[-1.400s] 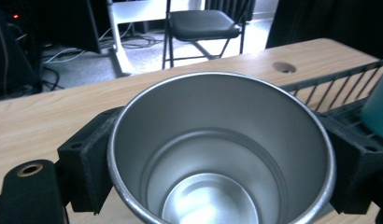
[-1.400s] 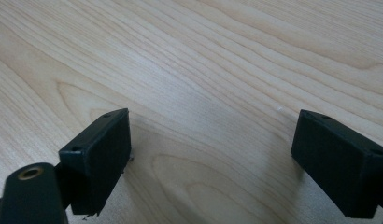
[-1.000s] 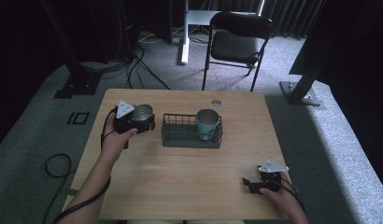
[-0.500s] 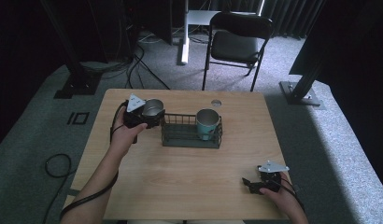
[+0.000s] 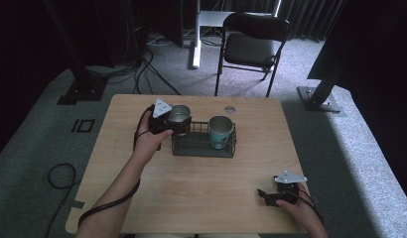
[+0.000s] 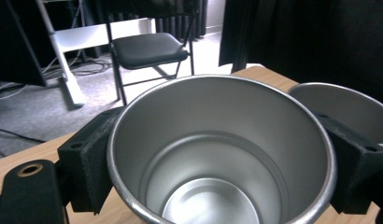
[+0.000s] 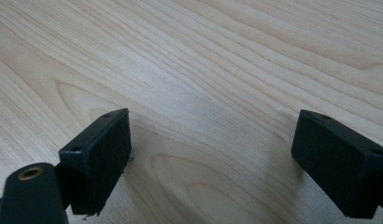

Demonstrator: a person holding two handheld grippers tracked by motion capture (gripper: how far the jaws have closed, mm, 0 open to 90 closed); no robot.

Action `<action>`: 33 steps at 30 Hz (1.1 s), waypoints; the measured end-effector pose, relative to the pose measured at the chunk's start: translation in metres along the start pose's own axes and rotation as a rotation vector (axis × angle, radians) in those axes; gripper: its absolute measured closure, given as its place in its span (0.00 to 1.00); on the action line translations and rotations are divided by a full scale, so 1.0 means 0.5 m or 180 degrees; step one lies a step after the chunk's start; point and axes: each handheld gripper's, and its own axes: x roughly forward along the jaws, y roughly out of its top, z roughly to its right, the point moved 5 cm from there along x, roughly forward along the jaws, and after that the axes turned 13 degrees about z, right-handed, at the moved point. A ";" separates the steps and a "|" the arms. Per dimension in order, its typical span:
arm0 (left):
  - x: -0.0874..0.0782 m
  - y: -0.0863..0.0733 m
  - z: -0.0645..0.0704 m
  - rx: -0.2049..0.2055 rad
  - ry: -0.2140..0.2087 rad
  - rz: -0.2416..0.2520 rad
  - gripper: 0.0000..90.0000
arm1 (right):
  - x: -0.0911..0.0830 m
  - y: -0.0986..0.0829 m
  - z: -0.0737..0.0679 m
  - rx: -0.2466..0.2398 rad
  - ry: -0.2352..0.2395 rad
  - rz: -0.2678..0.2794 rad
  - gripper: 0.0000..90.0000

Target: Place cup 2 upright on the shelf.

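My left gripper (image 5: 177,121) is shut on a silver metal cup (image 5: 179,115), holding it upright at the left end of a dark wire basket (image 5: 204,144). In the left gripper view the silver metal cup (image 6: 217,154) sits between both jaws, its inside empty. A teal cup (image 5: 221,131) stands in the basket's right half, and its rim (image 6: 341,109) shows just beyond the held cup. My right gripper (image 5: 266,195) rests low near the table's front right corner. It is open over bare wood (image 7: 213,140), with nothing between its fingers.
The wooden table (image 5: 142,198) has a small round hole (image 5: 230,109) near its far edge. A black folding chair (image 5: 251,47) stands behind the table, with cables (image 5: 142,69) and stand bases on the grey floor.
My left gripper has carried the silver cup to the right, from the table's left part up to the basket's left end. The right gripper has stayed put.
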 end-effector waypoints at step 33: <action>0.073 -0.106 0.055 0.0031 -0.0060 -0.0286 0.15 | 0.000 0.000 0.000 0.0003 0.0001 0.0002 0.13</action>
